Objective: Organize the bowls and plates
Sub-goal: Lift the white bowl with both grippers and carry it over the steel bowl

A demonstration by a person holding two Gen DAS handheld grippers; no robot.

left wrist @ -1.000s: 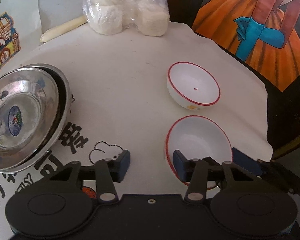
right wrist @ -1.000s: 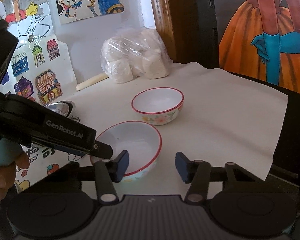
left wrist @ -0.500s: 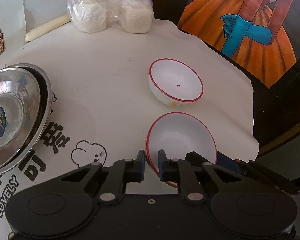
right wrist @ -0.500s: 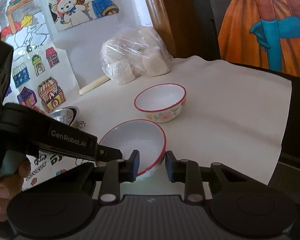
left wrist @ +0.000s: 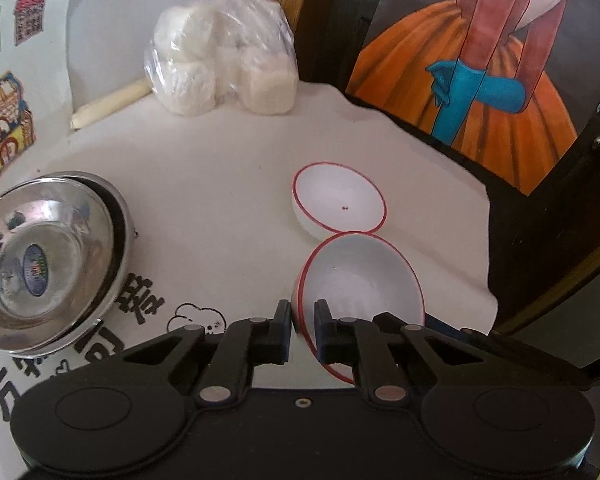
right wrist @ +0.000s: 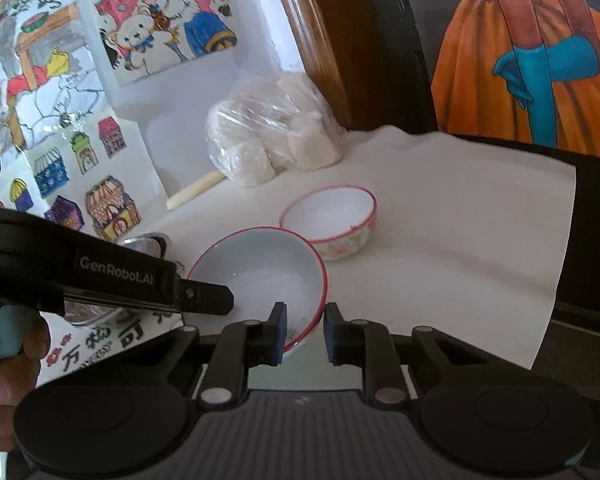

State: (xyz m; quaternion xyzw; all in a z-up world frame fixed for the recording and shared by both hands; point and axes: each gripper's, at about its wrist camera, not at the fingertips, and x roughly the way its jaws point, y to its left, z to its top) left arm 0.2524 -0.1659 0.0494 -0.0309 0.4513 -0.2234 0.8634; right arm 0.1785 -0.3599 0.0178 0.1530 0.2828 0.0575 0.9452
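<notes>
Bowls sit on a white tablecloth (left wrist: 228, 184). From the left wrist view, the left gripper (left wrist: 302, 330) is pinched on the near-left rim of the near bowl (left wrist: 360, 280), which tilts up against the far bowl (left wrist: 338, 200) just behind it. Stacked steel plates (left wrist: 44, 256) lie well apart at the left; a bag of white buns (left wrist: 224, 64) stands at the far edge.

From the right wrist view, the right gripper (right wrist: 304, 330) has just been closing, its fingers narrow around the near-right rim of the same near bowl (right wrist: 260, 272). The left gripper (right wrist: 204, 300) reaches in from the left onto the opposite rim, held by a hand (right wrist: 16, 360). The far bowl (right wrist: 332, 218) stands upright just behind, to the right.
</notes>
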